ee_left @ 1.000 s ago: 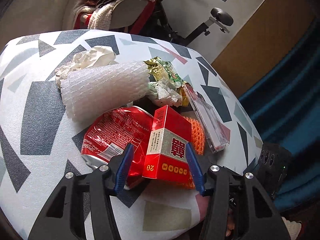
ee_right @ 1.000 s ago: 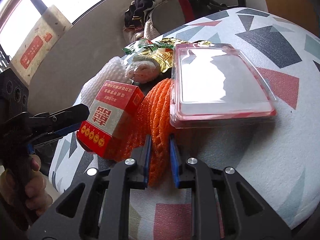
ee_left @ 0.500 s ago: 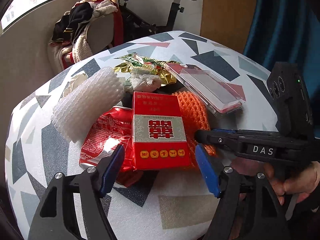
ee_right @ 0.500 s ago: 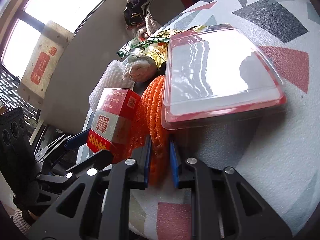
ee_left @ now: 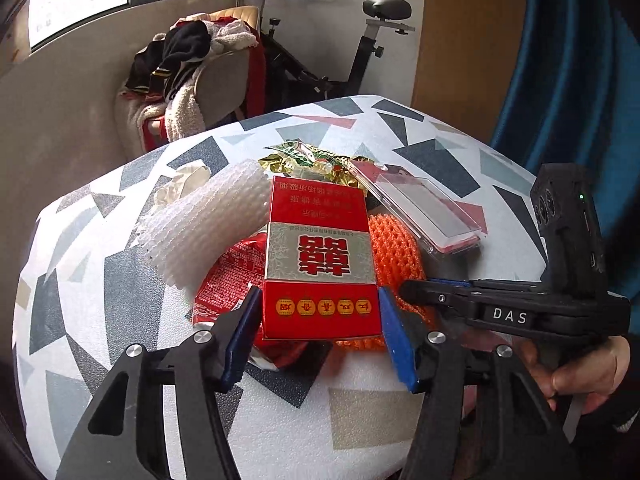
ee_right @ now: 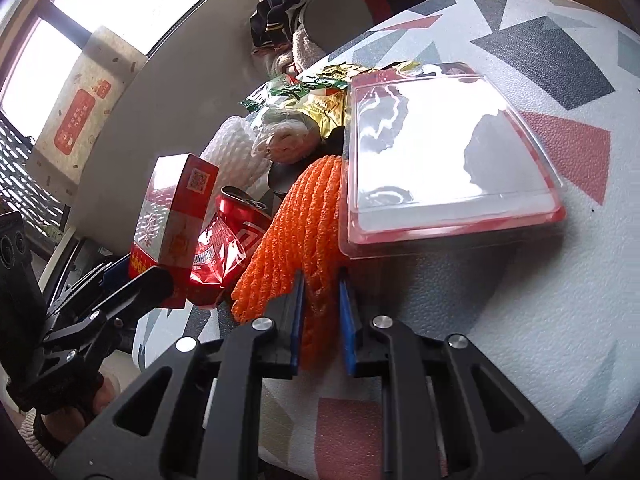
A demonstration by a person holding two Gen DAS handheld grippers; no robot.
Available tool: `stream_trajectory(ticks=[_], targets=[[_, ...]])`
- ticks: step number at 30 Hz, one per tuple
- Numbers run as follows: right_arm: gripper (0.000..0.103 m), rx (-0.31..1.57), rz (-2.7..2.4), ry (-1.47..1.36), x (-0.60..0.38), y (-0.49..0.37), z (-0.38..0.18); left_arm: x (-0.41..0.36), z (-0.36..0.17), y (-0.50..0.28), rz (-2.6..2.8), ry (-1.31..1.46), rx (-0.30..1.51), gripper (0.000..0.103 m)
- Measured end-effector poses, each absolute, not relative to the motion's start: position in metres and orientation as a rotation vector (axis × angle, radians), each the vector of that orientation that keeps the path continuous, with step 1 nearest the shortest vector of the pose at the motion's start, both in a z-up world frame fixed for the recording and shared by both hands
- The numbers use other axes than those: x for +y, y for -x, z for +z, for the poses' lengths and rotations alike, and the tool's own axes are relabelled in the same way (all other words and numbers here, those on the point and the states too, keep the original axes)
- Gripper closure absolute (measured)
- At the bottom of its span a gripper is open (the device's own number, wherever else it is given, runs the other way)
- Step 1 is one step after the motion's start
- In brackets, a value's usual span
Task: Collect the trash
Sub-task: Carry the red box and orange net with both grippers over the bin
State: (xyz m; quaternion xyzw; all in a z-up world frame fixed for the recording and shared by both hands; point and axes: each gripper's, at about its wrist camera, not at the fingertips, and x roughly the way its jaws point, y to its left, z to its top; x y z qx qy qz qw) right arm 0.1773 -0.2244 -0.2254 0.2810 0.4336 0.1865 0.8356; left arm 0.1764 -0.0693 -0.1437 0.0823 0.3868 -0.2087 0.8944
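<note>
A pile of trash lies on the patterned table (ee_left: pixel 440 148). My left gripper (ee_left: pixel 320 334) is shut on a red cigarette box (ee_left: pixel 320 264), its blue pads on both sides of the box's near end; the box also shows tilted up in the right wrist view (ee_right: pixel 172 216). My right gripper (ee_right: pixel 320 316) is shut on an orange foam net (ee_right: pixel 296 220), which also shows right of the box in the left wrist view (ee_left: pixel 396 244). A crushed red can (ee_left: pixel 232 276) lies under the box. A white foam net (ee_left: pixel 208 224) lies to its left.
A clear plastic clamshell (ee_right: pixel 440 148) rests against the orange net. A gold and green wrapper (ee_left: pixel 308 160) and crumpled tissue (ee_right: pixel 284 136) lie behind. A chair heaped with clothes (ee_left: pixel 192 68) and an exercise bike (ee_left: pixel 360 40) stand beyond the table. A blue curtain (ee_left: pixel 572 60) hangs right.
My left gripper has closed in on the red box and tilted it up off the can. My right gripper has stayed shut on the orange net.
</note>
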Motion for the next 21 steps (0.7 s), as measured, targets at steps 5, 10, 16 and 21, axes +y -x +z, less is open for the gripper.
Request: stream_trajectory(ticks=[5, 10, 16, 21], targets=[[0.085, 0.865, 0.405, -0.497, -0.214, -0.167, -0.199, -0.024, -0.124, -0.152, -0.416, 0.075, 0.787, 0.046], [0.085, 0.805, 0.428, -0.357, -0.2, -0.15, -0.171, 0.008, -0.119, -0.118, -0.392, 0.181, 0.772, 0.046], [0.085, 0.777, 0.433, -0.262, -0.186, -0.129, -0.154, 0.028, -0.122, -0.081, -0.367, 0.223, 0.772, 0.046], [0.085, 0.759, 0.433, -0.205, -0.182, -0.105, -0.15, 0.032, -0.124, -0.056, -0.362, 0.212, 0.77, 0.046]])
